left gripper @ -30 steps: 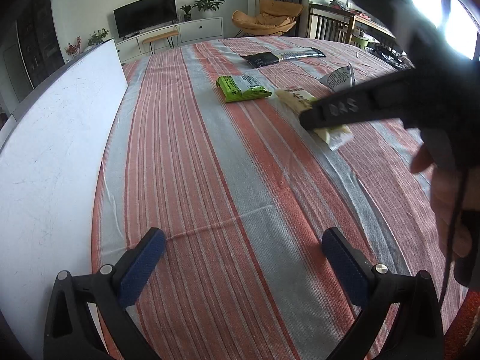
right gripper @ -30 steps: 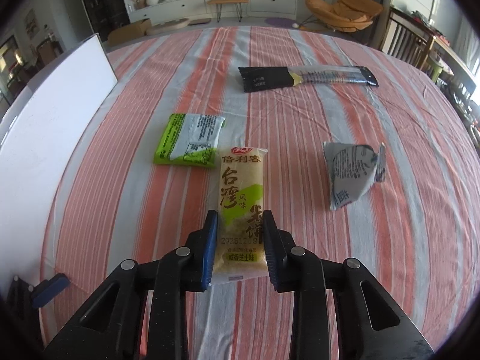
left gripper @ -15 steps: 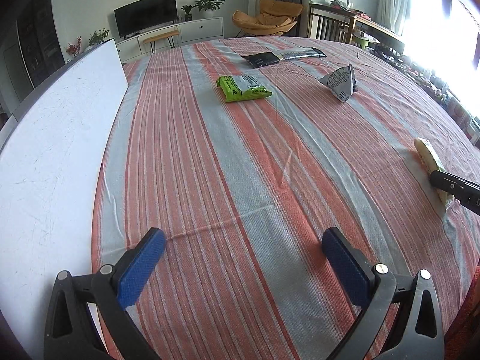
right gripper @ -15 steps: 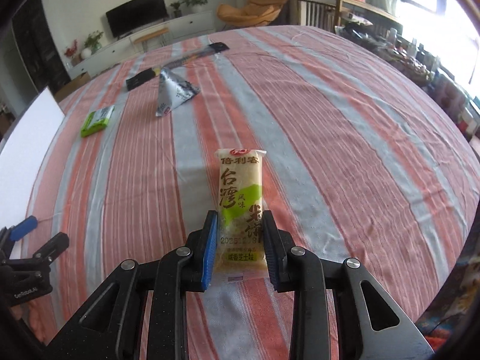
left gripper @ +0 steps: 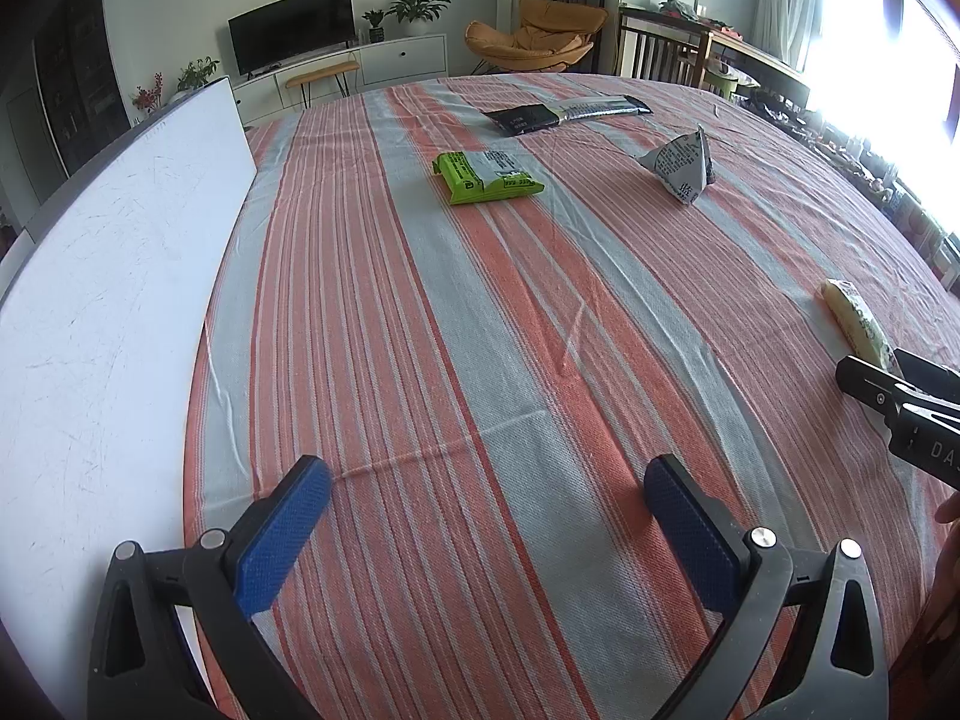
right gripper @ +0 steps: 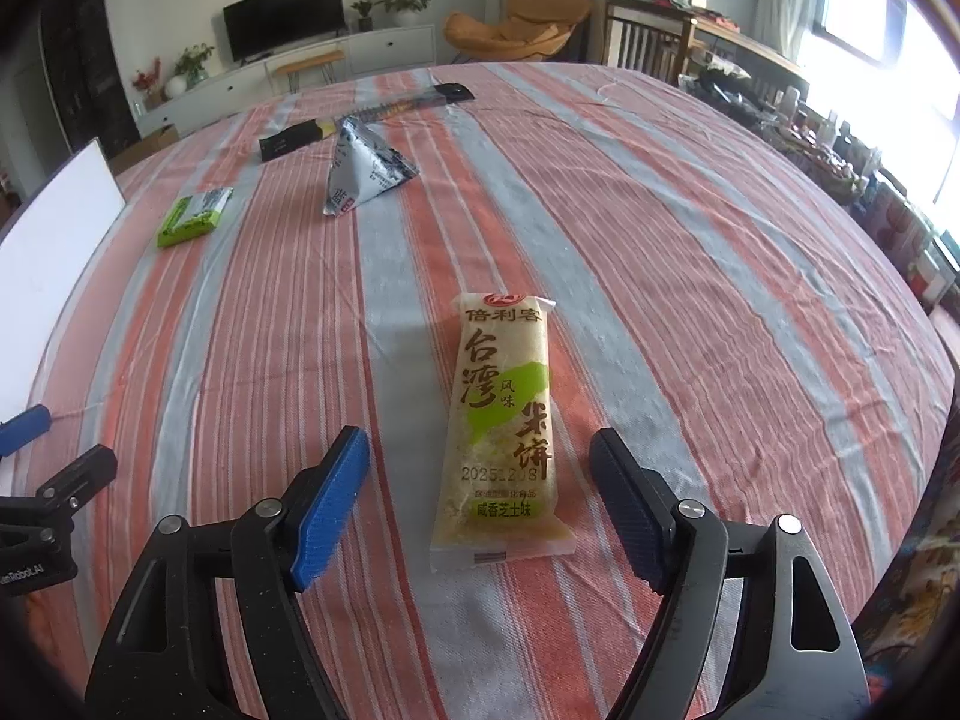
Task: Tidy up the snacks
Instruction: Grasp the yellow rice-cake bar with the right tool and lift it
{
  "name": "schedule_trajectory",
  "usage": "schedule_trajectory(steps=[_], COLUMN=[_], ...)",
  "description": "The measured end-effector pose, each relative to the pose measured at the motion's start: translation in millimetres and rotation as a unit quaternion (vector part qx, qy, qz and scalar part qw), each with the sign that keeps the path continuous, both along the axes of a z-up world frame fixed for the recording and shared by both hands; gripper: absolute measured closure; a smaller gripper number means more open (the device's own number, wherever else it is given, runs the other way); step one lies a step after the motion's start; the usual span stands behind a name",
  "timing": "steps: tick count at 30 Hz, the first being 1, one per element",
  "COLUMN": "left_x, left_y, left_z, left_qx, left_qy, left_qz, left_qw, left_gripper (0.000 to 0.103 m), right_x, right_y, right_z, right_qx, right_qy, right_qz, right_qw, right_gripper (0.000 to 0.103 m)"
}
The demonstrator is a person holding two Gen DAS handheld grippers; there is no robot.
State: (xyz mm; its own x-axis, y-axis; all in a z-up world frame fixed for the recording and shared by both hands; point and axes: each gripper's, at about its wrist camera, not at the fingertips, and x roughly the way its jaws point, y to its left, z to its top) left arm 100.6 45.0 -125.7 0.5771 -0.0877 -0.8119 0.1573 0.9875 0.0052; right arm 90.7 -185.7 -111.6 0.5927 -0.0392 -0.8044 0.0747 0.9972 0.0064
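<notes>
Both cameras sit low over the desk [left gripper: 540, 324], each looking forward along its own tool toward the far TV [left gripper: 291, 24]. The left view looks from the near left, beside the white board [left gripper: 102, 276]; the right view looks from further right, close above the rice cracker [right gripper: 504, 420]. The 2 views share the green pack [left gripper: 486, 177], the triangular pack [left gripper: 681, 168] and the black pack [left gripper: 564, 113].
</notes>
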Motion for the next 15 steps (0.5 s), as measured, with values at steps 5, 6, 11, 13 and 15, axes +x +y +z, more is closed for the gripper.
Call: schedule_trajectory(steps=[5,6,11,13,15], left_x=[0,0,15,26,39], left_y=[0,0,2,9,13], left_z=[0,0,5,14,27], left_qx=[-0.001,-0.001,-0.021,-0.090,-0.135], left_qy=[0.000,0.000,0.053,0.074,0.072], left_qz=[0.000,0.001,0.029,0.047,0.072], left_qw=[1.0000,1.0000,0.9979,0.9920,0.9857], left_gripper=[0.000,0.000,0.001,0.001,0.002], right_x=[0,0,-2,-2,-2], right_y=[0,0,-2,-2,-2], right_z=[0,0,-1,-1,-1], right_qx=[0.000,0.000,0.001,0.002,0.001], right_qy=[0.000,0.000,0.001,0.001,0.001], right_qz=[0.000,0.000,-0.002,-0.002,-0.002], right_qw=[1.000,1.000,1.000,1.000,1.000], right_gripper=[0.023,0.023,0.020,0.020,0.020])
